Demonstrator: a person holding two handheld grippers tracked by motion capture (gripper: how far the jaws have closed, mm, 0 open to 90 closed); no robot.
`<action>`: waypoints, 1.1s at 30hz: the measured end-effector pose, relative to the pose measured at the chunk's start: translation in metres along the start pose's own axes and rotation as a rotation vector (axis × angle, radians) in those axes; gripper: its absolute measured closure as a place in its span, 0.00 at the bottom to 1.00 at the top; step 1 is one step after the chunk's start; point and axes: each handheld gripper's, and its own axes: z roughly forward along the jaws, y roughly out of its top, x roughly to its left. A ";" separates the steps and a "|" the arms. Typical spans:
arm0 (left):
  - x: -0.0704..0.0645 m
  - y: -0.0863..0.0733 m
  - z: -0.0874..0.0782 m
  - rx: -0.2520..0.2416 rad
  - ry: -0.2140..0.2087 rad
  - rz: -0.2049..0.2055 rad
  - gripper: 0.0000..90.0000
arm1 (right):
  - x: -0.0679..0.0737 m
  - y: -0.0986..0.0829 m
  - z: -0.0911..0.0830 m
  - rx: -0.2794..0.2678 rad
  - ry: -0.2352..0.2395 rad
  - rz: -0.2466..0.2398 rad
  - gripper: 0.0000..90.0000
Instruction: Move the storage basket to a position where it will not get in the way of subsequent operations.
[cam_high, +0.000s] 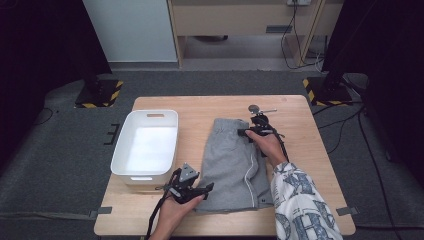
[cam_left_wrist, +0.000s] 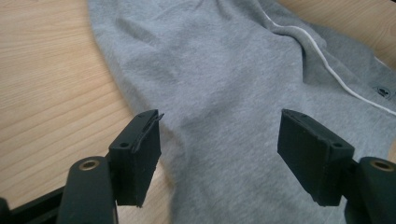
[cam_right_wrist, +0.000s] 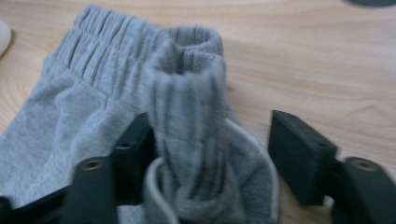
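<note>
A white bin (cam_high: 145, 145) stands on the wooden table (cam_high: 295, 120), just up and to the left of the left gripper (cam_high: 200, 190). That gripper sits at the near left corner of the grey shorts (cam_high: 232, 165), its jaws spread wide with nothing between them but the cloth lying flat below; in the left gripper view (cam_left_wrist: 219, 140) one jaw hangs over the hem edge by the bare wood and the other over the fabric, with the white piping (cam_left_wrist: 327, 65) running ahead and to the right of them. The shorts lie flat between the two tools, waistband at the far end. The right gripper (cam_high: 245, 132) is at the far right corner of the waistband. In the right gripper view (cam_right_wrist: 210, 154) its jaws stand apart, and a bunched-up fold of the ribbed waistband (cam_right_wrist: 187, 121) rises between them, against the left jaw and clear of the right one.
</note>
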 end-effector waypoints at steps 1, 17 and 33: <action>0.000 0.002 0.001 -0.003 0.000 0.003 0.33 | 0.000 -0.001 0.002 0.004 0.009 -0.001 0.45; 0.020 0.040 0.040 -0.016 0.035 -0.025 0.34 | 0.013 -0.005 0.000 0.054 -0.008 -0.128 0.78; 0.034 0.081 0.082 0.021 0.098 0.002 0.35 | 0.014 -0.014 -0.007 0.044 -0.004 -0.141 0.77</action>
